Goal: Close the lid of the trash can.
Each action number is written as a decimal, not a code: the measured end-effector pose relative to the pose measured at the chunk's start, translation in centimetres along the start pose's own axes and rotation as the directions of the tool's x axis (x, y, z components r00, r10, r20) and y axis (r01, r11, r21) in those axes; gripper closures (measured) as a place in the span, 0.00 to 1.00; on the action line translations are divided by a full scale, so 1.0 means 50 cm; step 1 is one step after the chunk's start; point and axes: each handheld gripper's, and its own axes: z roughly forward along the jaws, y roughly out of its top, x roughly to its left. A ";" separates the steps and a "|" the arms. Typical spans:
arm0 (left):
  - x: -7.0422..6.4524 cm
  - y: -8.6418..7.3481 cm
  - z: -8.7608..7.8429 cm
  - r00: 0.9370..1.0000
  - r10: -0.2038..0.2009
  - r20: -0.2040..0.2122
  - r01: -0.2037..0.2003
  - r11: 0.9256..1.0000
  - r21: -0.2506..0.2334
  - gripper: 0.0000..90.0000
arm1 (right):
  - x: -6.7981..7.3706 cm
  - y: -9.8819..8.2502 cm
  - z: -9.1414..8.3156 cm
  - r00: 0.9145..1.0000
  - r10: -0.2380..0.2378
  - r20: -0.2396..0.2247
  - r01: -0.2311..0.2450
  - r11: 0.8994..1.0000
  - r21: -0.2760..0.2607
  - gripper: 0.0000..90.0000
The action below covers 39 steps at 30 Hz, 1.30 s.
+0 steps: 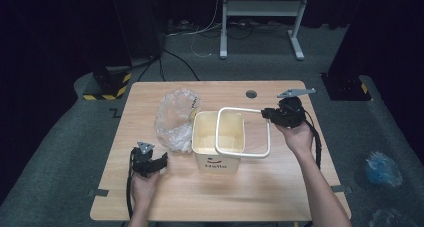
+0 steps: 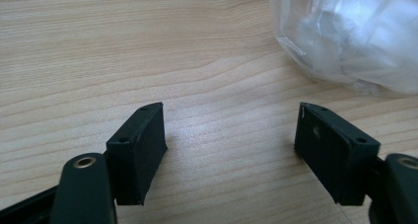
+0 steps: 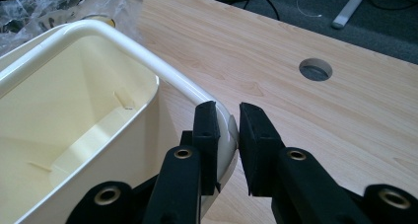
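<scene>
- Right gripper [image 3: 227, 135] is clamped on the white ring [image 1: 267, 132], half off the bin [image 1: 216, 154] mid-table — lift it level so it clears the rim.
- Left gripper [image 2: 229, 145] sits open, empty, near-left by the bag [image 1: 175, 118].

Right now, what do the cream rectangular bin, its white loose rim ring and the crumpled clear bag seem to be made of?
Cream rectangular bin: probably moulded plastic, smooth with a soft sheen on its walls.
White loose rim ring: likely glossy hard plastic, with bright highlights where the right gripper clamps it.
Crumpled clear bag: thin plastic film, see-through, creased and shiny.
</scene>
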 end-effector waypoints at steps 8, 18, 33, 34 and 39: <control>0.000 0.000 0.000 1.000 0.000 0.000 0.000 1.000 0.000 0.31 | 0.010 0.008 0.011 1.000 -0.003 -0.005 0.004 1.000 0.009 0.87; 0.000 0.000 0.000 1.000 0.000 0.001 0.000 1.000 0.000 0.31 | 0.029 0.029 0.030 1.000 -0.018 -0.018 0.019 1.000 0.023 0.87; 0.000 0.000 0.000 1.000 0.005 0.002 -0.005 1.000 0.001 0.31 | 0.044 0.036 0.058 0.999 -0.010 -0.036 0.012 0.999 0.041 0.87; 0.000 0.000 0.000 1.000 0.005 0.002 -0.005 1.000 0.000 0.31 | 0.045 0.036 0.060 0.999 -0.008 -0.037 0.010 0.999 0.043 0.87; 0.000 0.000 0.000 1.000 0.004 0.002 -0.004 1.000 0.001 0.31 | 0.048 0.037 0.068 0.999 -0.006 -0.042 0.008 0.999 0.048 0.87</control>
